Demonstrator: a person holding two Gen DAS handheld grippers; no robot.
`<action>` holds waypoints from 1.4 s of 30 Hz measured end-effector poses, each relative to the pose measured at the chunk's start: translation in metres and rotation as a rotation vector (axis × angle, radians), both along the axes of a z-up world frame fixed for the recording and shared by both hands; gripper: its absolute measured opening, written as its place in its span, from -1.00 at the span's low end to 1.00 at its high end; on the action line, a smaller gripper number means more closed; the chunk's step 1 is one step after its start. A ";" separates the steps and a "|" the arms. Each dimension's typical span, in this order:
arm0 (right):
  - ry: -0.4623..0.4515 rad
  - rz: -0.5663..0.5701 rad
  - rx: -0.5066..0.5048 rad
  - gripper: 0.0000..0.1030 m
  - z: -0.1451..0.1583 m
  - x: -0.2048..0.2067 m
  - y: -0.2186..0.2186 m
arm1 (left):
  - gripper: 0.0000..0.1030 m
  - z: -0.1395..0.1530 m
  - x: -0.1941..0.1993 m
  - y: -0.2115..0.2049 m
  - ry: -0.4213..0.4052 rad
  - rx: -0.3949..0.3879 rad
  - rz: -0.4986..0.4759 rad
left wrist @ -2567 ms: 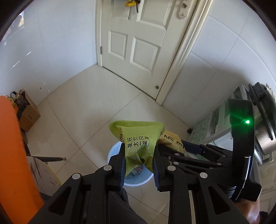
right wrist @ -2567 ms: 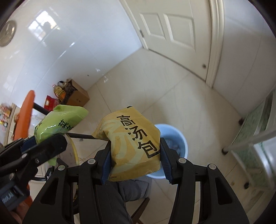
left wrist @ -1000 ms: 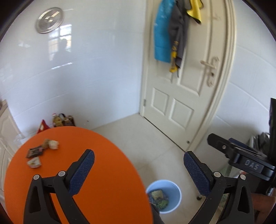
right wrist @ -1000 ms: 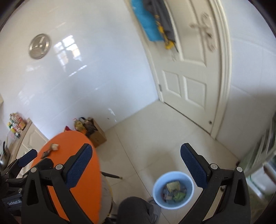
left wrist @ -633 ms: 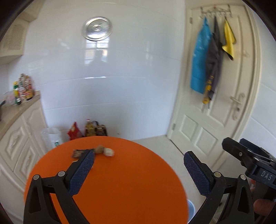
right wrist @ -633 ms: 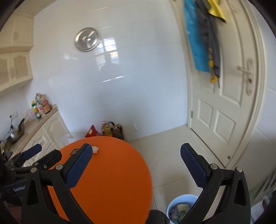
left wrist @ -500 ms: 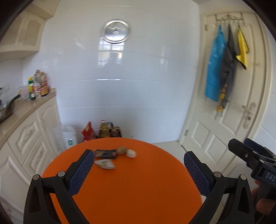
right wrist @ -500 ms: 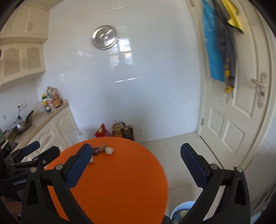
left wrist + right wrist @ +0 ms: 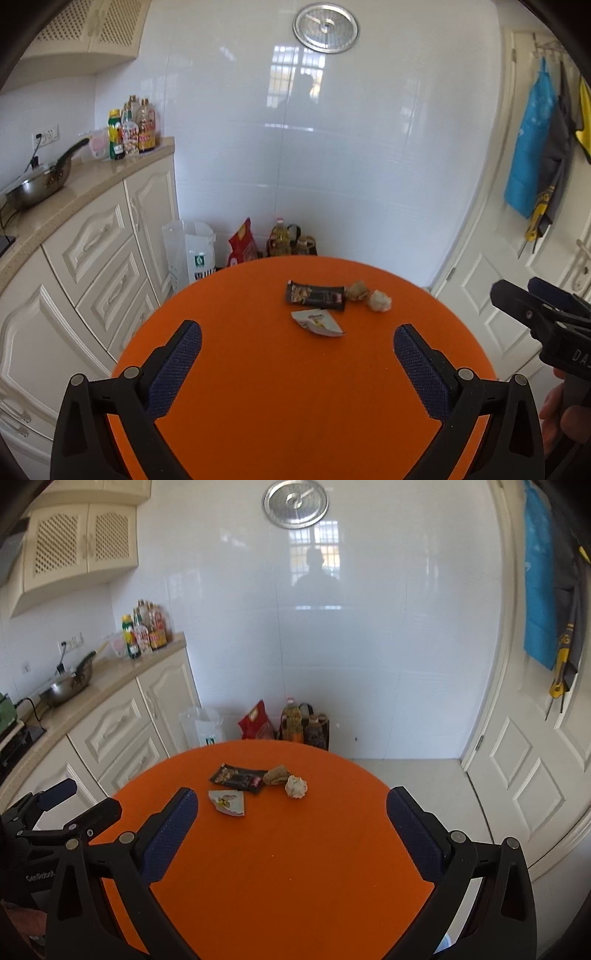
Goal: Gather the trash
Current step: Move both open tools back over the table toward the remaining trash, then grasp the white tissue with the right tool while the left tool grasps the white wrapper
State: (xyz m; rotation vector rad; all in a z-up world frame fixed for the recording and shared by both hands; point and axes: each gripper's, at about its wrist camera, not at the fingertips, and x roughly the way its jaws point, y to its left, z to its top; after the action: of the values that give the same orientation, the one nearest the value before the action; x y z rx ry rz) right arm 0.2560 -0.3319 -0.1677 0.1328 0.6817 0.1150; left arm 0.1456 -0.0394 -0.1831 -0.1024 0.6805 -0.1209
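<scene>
Trash lies at the far side of the round orange table [image 9: 295, 398]: a dark snack wrapper [image 9: 316, 296], a white torn wrapper [image 9: 317, 322], a brown crumpled wad [image 9: 357, 291] and a white crumpled wad [image 9: 379, 301]. The right wrist view shows the same dark snack wrapper [image 9: 239, 777], white torn wrapper [image 9: 227, 801], brown wad [image 9: 276, 775] and white wad [image 9: 296, 786]. My left gripper [image 9: 297, 341] is open and empty, short of the trash. My right gripper [image 9: 291, 812] is open and empty, above the table [image 9: 288, 867].
White cabinets with a countertop [image 9: 85, 177], a pan [image 9: 37, 184] and bottles [image 9: 131, 129] run along the left. Bags and oil bottles [image 9: 295, 723] stand on the floor by the tiled wall. A white door [image 9: 535, 757] with hanging cloths is at the right.
Both grippers let go of the green and yellow packets over the blue bin, then swung up and left to face the orange table. In the last half second the trash came closer to centre.
</scene>
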 end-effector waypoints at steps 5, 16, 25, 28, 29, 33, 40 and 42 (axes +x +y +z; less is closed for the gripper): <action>0.108 -0.001 -0.004 1.00 -0.045 0.052 0.001 | 0.99 -0.034 0.058 -0.032 0.099 0.050 -0.029; 0.254 0.024 0.003 0.98 -0.129 0.144 0.004 | 0.96 -0.099 0.214 -0.109 0.283 0.121 -0.062; 0.314 0.080 -0.018 0.19 -0.162 0.171 0.013 | 0.45 -0.117 0.244 -0.132 0.246 0.133 -0.110; 0.306 0.101 -0.039 -0.08 -0.166 0.171 0.021 | 0.10 -0.116 0.250 -0.135 0.233 0.121 -0.116; 0.301 0.113 -0.051 -0.14 -0.166 0.170 0.023 | 0.03 -0.116 0.251 -0.136 0.230 0.114 -0.116; 0.302 0.123 -0.035 -0.40 -0.165 0.163 0.021 | -0.28 -0.119 0.261 -0.131 0.226 0.068 -0.116; 0.300 0.115 0.028 -0.41 -0.154 0.136 0.005 | -0.34 -0.121 0.268 -0.119 0.236 -0.003 -0.131; 0.299 0.106 0.039 -0.41 -0.150 0.126 0.000 | -0.35 -0.119 0.260 -0.116 0.241 -0.028 -0.126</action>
State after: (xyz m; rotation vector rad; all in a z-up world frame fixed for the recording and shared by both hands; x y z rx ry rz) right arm 0.3825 -0.3317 -0.3178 0.1534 0.9852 0.2130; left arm 0.4059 -0.1553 -0.3020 -0.1019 0.9261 -0.2423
